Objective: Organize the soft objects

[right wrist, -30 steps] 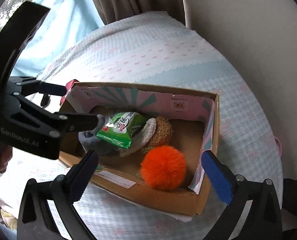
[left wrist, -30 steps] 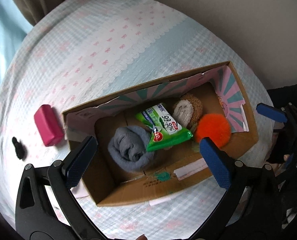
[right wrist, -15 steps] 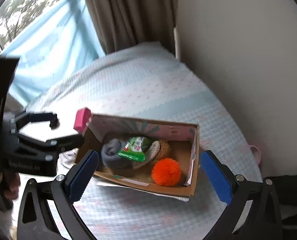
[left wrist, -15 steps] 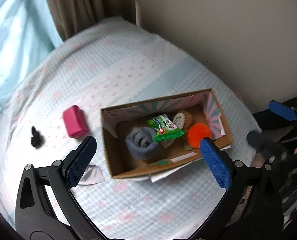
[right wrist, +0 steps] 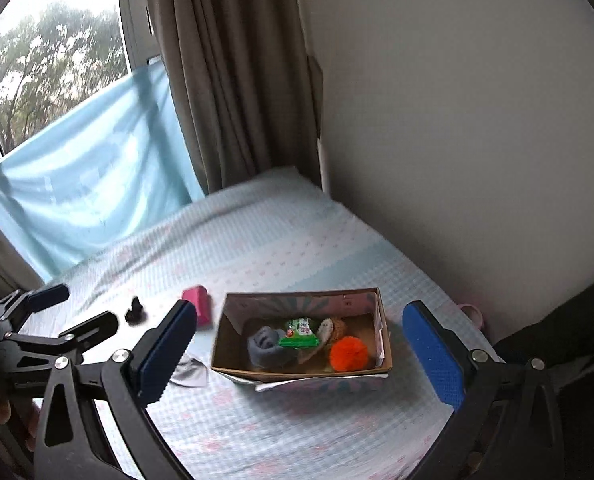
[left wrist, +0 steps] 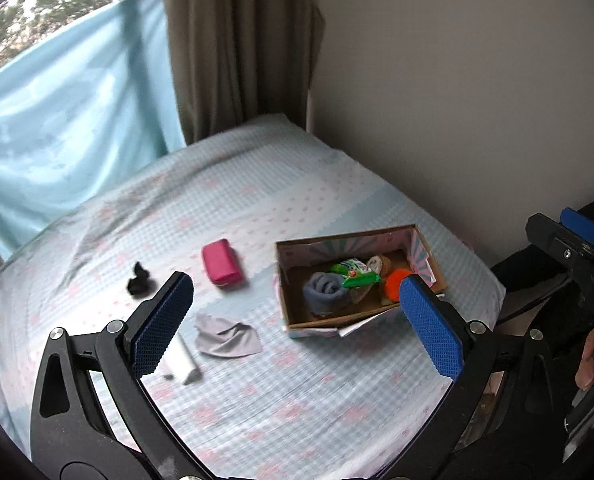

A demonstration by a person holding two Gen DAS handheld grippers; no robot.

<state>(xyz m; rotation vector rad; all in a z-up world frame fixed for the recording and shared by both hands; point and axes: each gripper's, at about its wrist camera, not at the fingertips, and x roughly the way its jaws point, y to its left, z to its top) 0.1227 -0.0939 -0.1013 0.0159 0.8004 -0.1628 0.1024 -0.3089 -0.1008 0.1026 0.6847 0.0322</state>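
Cardboard box (left wrist: 361,316) sits open on the bed (left wrist: 297,392), toward the wall side, its inner walls printed pink and teal. Contents, left to right in the left wrist view: rolled grey sock (left wrist: 325,289); green snack packet (left wrist: 353,271) lying across the sock and over a brown-and-white plush piece (left wrist: 379,264); orange pom-pom (left wrist: 396,283) at the right end. All four lie inside the walls, touching or overlapping one another (packet topmost).

Outside the box, on the bedsheet: pink pouch (left wrist: 220,263) just beside the box's left end; small black item (left wrist: 138,281) further left, too small to identify; crumpled grey cloth (left wrist: 226,336) in front of the pouch; white tube-like object (left wrist: 182,360) next to it, partly hidden behind a blue pad.

Left claw (left wrist: 297,320) spread wide, empty, held well above the bed. Right claw (right wrist: 299,356) likewise wide and empty, framing the box from above.
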